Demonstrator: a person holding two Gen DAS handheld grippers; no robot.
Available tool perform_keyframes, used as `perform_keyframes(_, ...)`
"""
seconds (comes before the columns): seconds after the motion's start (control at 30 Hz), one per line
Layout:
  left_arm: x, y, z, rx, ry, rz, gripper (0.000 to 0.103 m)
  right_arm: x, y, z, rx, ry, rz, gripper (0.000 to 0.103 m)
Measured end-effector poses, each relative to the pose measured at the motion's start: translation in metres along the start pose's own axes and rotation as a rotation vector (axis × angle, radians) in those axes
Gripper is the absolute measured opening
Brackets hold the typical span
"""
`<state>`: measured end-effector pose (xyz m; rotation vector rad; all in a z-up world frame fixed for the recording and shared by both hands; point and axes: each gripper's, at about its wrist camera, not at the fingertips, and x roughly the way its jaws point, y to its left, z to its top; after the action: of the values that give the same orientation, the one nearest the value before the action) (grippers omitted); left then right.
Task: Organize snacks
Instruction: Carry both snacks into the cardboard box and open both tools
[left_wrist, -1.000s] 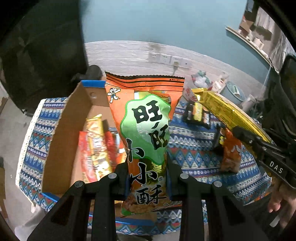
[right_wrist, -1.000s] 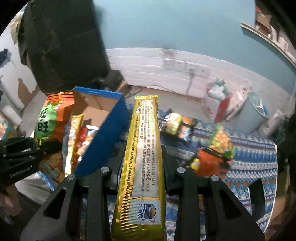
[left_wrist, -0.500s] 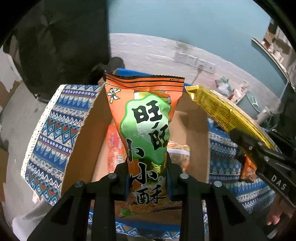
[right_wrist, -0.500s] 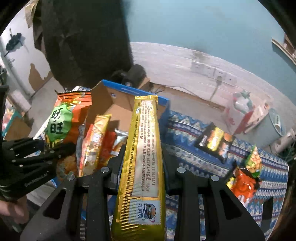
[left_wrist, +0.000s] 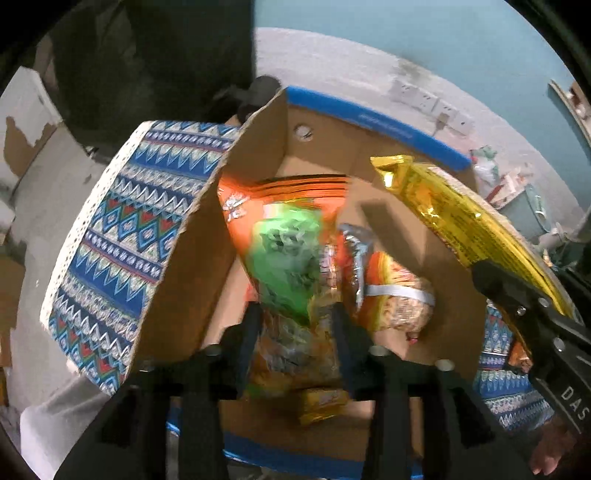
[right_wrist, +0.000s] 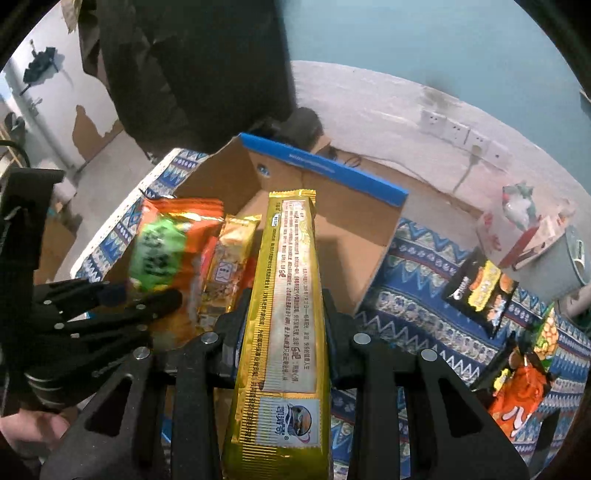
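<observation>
Nearest the right wrist camera, the right gripper (right_wrist: 282, 321) pinches a long gold packet (right_wrist: 284, 325) across its lower part, the jaws pressed flat against both long edges. The packet stands out stiffly along the fingers and over the open cardboard box (right_wrist: 325, 173), so it looks light yet fairly rigid, probably a sleeve of biscuits that could crack under a hard squeeze. Its foil wrapper looks slick, so the low grip across the narrow width seems the safest hold.

Just to its left, the left gripper (left_wrist: 295, 339) hangs over the box, and its jaws have just been opening with the orange snack bag (left_wrist: 291, 258) between them. That bag is blurred and appears to be slipping down among the packets already in the box, such as a gold bar (right_wrist: 231, 262). It looks puffy, soft and light; the crimped top edge would give the firmest hold.

Farther off on the patterned cloth (right_wrist: 417, 291), a black packet (right_wrist: 480, 291) and a small orange packet (right_wrist: 517, 391) lie loose, still to be boxed.
</observation>
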<state>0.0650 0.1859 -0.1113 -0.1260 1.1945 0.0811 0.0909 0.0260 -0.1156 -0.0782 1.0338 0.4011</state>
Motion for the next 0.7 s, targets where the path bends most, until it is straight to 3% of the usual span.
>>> perform_keyframes(0.27,-0.009,0.01,0.003,-0.035,-0.034,0.021,0.065,0.022,0.008,0.013,-0.027,0.038,0.01,0.031)
perform_keyframes(0.63,-0.012,0.008,0.006,-0.056,-0.028,-0.003,0.065,0.049,0.008,0.026,0.018,0.101,0.054,0.032)
perform_keyframes(0.7,-0.013,0.005,0.005,-0.049,-0.031,-0.003,0.065,0.043,0.005,0.026,0.016,0.094,0.052,0.042)
